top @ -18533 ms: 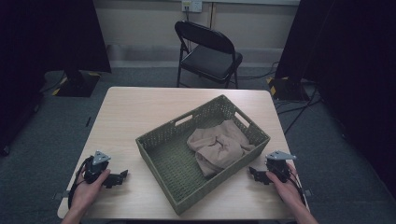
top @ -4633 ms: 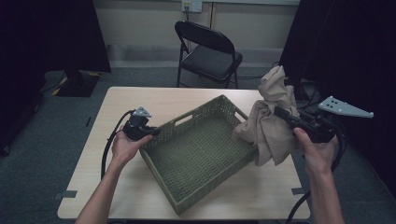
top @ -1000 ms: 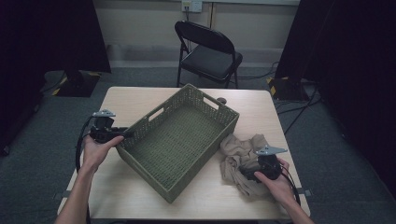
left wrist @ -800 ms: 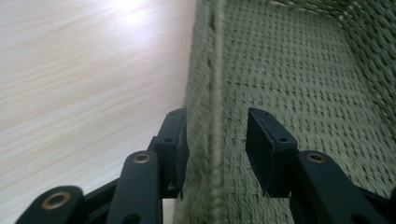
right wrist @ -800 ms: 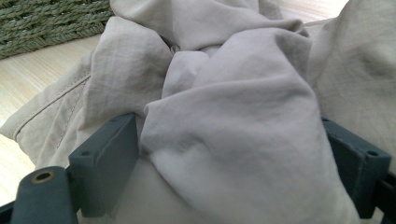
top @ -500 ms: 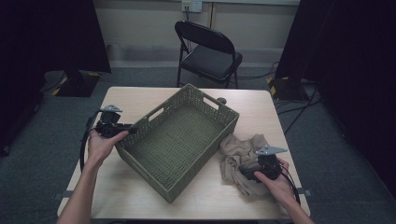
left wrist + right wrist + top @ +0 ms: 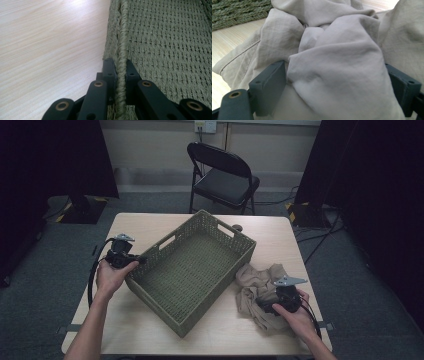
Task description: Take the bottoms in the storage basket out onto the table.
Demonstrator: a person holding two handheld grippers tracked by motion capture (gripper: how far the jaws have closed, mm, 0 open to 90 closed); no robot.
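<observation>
An empty green woven basket (image 7: 195, 270) sits at an angle on the wooden table (image 7: 145, 222). My left gripper (image 7: 141, 260) is at its left wall. In the left gripper view the jaws (image 7: 118, 67) have just been closing and now pinch the braided rim (image 7: 123, 30) between the pads. A crumpled beige cloth (image 7: 255, 280) lies on the table to the right of the basket. My right gripper (image 7: 265, 306) rests on that cloth. In the right gripper view its jaws (image 7: 337, 85) stand wide apart, with a fold of the cloth (image 7: 332, 50) bulging between them.
A black folding chair (image 7: 225, 175) stands beyond the table's far edge. The basket's near corner reaches close to the table's front edge. A corner of the basket (image 7: 237, 10) shows at the top left of the right gripper view. Cables trail on the floor at the right.
My left hand has moved right to the basket's left wall, and its jaws have closed on the rim. The right hand and the cloth have stayed put.
</observation>
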